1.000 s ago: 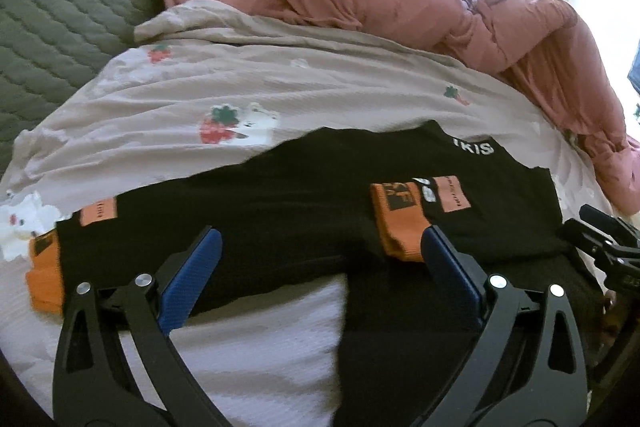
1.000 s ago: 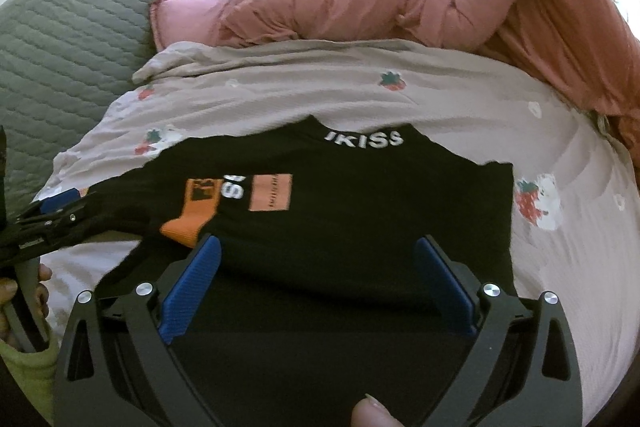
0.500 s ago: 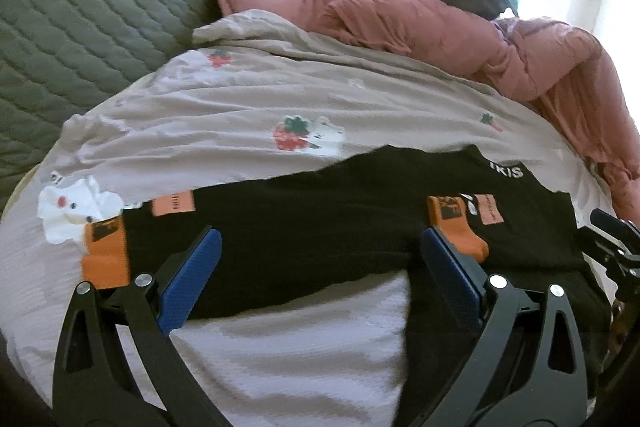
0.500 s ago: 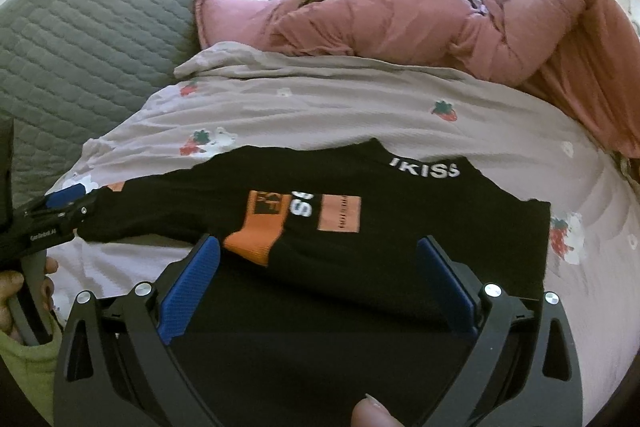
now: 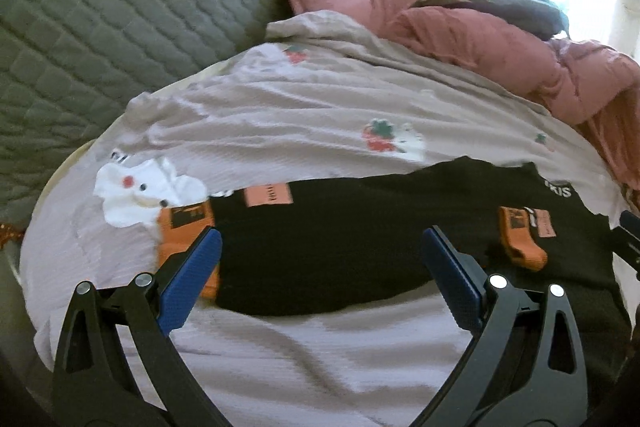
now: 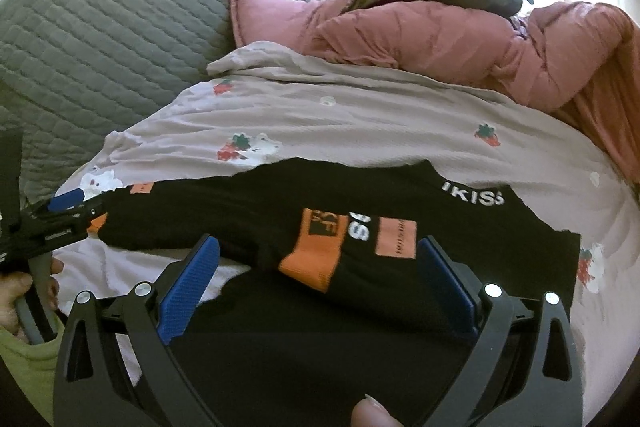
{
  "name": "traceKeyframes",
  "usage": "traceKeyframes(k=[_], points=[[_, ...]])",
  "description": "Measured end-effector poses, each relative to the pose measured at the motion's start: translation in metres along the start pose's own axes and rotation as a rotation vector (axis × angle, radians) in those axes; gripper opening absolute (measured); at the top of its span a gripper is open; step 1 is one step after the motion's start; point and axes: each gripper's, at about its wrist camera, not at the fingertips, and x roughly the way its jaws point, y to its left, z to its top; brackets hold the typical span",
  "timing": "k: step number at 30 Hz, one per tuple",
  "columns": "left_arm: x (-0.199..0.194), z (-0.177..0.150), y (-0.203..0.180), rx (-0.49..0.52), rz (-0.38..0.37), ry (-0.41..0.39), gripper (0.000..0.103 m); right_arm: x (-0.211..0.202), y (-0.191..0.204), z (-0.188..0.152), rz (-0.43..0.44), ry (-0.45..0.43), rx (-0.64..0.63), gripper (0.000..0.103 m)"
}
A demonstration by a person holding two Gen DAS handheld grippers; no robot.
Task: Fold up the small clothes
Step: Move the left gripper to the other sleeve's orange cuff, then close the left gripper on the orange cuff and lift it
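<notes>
Black knit sweater with orange cuffs lies flat on the mauve strawberry-print bedsheet, right sleeve folded across its chest, so you hold left gripper and right gripper spread, empty, above the outstretched left sleeve.

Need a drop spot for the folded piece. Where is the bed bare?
Bare sheet runs between the black top and the pink jacket, and a smaller patch lies below the outstretched sleeve. The back edge is crowded: jacket, grey quilt. The left gripper sits over the sleeve.
</notes>
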Motion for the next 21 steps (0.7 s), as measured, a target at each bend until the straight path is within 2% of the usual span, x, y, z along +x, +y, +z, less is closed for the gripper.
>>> traceKeyframes(k=[12,21], points=[[0.015,-0.003,0.035,-0.078,0.037,0.042,0.093,0.019,0.043,0.017,0.047,-0.003,-0.088,0.098],[0.032,-0.008,0.063,-0.183,0.047,0.087,0.093,0.038,0.066,0.014,0.07,0.023,-0.126,0.098]])
